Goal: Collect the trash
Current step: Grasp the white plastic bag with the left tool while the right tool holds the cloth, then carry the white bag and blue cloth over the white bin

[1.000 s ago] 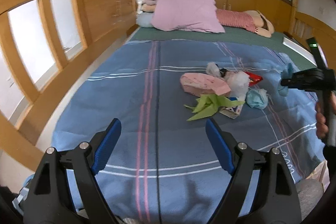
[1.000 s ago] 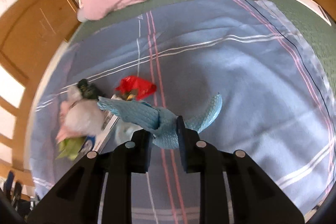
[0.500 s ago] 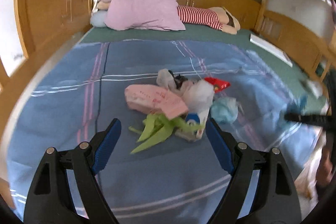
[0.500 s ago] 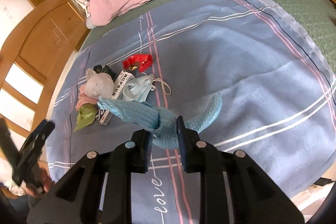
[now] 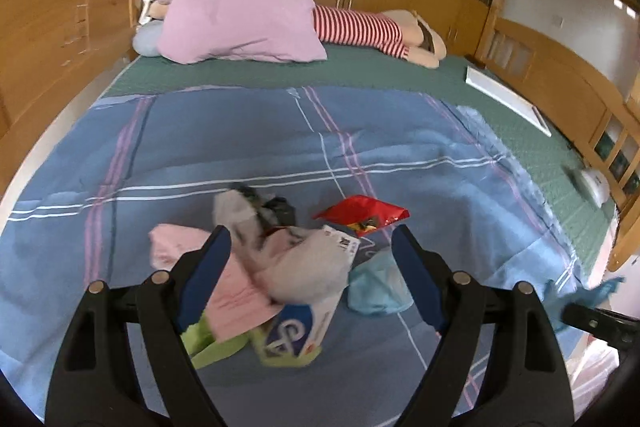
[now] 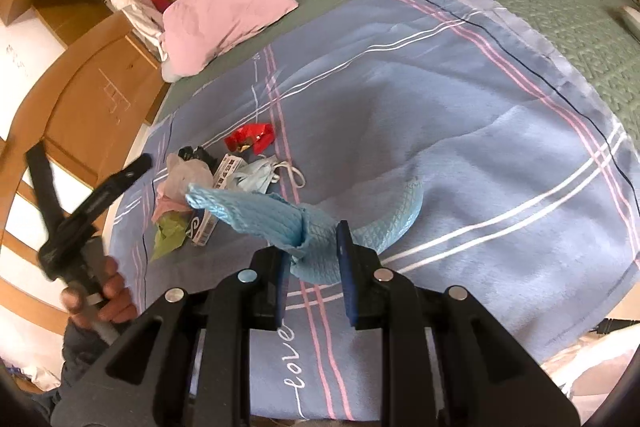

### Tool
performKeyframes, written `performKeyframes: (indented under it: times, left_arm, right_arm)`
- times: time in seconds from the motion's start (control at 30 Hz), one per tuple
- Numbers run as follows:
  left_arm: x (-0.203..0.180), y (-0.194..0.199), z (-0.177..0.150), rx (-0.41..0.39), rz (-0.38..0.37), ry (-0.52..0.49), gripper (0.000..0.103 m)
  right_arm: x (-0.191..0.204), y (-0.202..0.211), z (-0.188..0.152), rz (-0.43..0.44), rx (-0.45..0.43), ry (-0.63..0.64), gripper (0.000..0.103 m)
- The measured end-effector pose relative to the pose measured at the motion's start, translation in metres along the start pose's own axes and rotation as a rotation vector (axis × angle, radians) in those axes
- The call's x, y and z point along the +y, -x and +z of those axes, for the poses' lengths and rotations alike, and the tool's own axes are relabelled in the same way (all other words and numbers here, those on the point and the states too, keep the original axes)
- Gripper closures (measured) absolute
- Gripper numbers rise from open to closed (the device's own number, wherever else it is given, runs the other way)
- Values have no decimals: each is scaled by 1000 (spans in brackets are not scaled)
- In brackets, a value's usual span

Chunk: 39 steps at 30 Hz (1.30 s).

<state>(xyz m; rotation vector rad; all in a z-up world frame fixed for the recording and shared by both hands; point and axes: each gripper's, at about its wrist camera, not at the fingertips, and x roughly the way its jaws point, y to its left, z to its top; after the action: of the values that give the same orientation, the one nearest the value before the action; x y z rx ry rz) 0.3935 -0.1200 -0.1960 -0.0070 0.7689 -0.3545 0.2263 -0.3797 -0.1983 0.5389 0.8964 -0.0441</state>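
Covering the wood-walled room's bed, a blue blanket (image 5: 400, 147); left tool (image 5: 310, 279) released, right tool (image 6: 312, 267) grasping a blue cloth (image 6: 256, 215).

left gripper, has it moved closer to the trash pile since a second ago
Yes. The open left gripper has closed in on the trash pile, which now sits between its fingers; earlier it lay well ahead.

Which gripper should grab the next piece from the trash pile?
Left. The left gripper is open with the trash pile right between its fingers. The right gripper is shut on a blue cloth, off to the pile's side.
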Motion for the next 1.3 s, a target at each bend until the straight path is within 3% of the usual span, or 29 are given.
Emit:
performKeyframes:
  times: [0.13, 0.2, 0.27, 0.33, 0.4, 0.5, 0.7, 1.0, 1.3]
  left_arm:
    - [-21, -36, -5, 59, 17, -48, 21]
    - [-23, -52, -8, 98, 24, -46, 34]
    - [-23, -64, -12, 125, 41, -53, 38]
    - [-20, -69, -16, 143, 63, -52, 51]
    - [-16, -68, -17, 150, 71, -45, 77]
    - [-6, -62, -15, 151, 57, -14, 83]
    - [2, -29, -7, 86, 67, 14, 86]
    - [-20, 71, -1, -87, 43, -47, 86]
    - [-94, 161, -30, -150, -106, -169, 85]
  right_arm:
    - [-11, 7, -3, -10, 0, -21, 80]
    - [-16, 9, -5, -14, 2, -30, 80]
    - [-20, 12, -5, -15, 1, -39, 79]
    - [-22, 16, -5, -19, -5, -42, 79]
    - [-23, 18, -5, -22, -7, -43, 79]
    - [-25, 20, -4, -11, -6, -54, 79]
    - [-20, 32, -6, -4, -36, -48, 79]
    - [-11, 61, -17, -9, -103, -43, 79]
    - [-7, 121, -42, -56, -214, -49, 79]
